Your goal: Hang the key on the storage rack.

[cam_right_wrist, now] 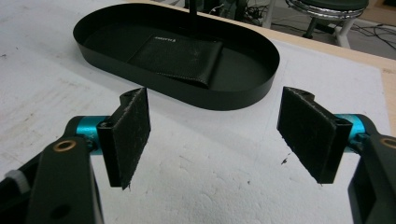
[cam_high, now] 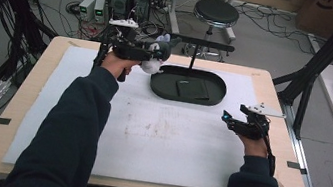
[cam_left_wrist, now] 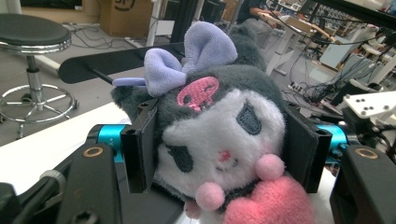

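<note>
A plush toy [cam_left_wrist: 219, 140] with a grey hood, white face, purple bow and pink heart is squeezed between the pads of my left gripper [cam_left_wrist: 219, 151]. In the high view the left gripper [cam_high: 155, 56] holds the plush toy [cam_high: 153, 64] in the air at the left end of the black oval tray [cam_high: 167, 92]. A black wallet [cam_high: 193, 88] lies flat inside the tray. My right gripper [cam_high: 227, 119] hovers over the white mat at the right, open with nothing between its fingers. In the right gripper view the tray [cam_right_wrist: 243, 93] and wallet [cam_right_wrist: 180, 58] lie just ahead of the open right gripper [cam_right_wrist: 215, 135].
A thin black post [cam_high: 193, 56] rises from the tray and carries a flat black arm [cam_high: 203, 43] over it. A white foam mat [cam_high: 148, 131] covers the wooden table [cam_high: 22, 96]. A stool [cam_high: 215, 13], electronics boxes and cables stand on the floor beyond the far edge.
</note>
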The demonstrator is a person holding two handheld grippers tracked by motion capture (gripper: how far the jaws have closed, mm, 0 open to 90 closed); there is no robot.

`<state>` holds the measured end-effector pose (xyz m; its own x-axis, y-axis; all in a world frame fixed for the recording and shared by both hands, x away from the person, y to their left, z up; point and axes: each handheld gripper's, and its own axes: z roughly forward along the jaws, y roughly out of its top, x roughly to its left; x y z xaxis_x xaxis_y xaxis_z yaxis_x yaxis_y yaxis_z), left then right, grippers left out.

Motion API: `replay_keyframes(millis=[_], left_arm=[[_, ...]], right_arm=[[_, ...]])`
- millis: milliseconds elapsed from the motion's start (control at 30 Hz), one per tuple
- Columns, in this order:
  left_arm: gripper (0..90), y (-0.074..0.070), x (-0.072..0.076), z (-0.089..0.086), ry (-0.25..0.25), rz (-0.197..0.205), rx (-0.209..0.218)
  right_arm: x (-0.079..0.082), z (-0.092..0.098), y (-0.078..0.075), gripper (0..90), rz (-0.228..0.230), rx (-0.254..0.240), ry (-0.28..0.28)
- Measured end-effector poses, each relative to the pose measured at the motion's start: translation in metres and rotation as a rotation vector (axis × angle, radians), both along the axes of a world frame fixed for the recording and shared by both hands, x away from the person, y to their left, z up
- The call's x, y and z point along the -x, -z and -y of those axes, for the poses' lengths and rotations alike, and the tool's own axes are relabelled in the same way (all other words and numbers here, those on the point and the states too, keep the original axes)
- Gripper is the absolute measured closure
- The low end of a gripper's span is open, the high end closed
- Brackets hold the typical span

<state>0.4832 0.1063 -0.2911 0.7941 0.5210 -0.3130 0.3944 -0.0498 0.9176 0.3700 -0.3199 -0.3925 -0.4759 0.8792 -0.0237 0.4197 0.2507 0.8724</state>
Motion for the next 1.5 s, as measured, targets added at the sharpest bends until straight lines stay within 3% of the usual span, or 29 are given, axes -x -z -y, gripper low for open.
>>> replay_keyframes(millis=[100,333,500,800,1133,1500], left_arm=[[37.0,0.003,-0.010,0.005,-0.003,-0.008,-0.017],[37.0,0.006,-0.025,0.013,-0.015,-0.014,-0.007],[36.9,0.014,-0.032,0.016,-0.033,-0.037,-0.036],[36.9,0.025,-0.033,0.021,-0.048,-0.042,-0.095],[36.9,0.031,-0.032,0.028,-0.049,-0.020,-0.169],[36.9,0.026,-0.030,0.033,-0.061,0.027,-0.186]], right_arm=[[0.000,0.001,0.000,26.0,0.001,-0.004,0.001],[0.001,0.003,-0.001,26.1,0.003,-0.016,-0.001],[0.001,0.004,-0.001,26.1,0.005,-0.018,-0.003],[0.002,0.006,-0.002,26.1,0.009,-0.024,-0.001],[0.002,0.005,-0.002,26.1,0.006,-0.023,-0.002],[0.002,0.005,-0.002,26.1,0.007,-0.020,-0.004]])
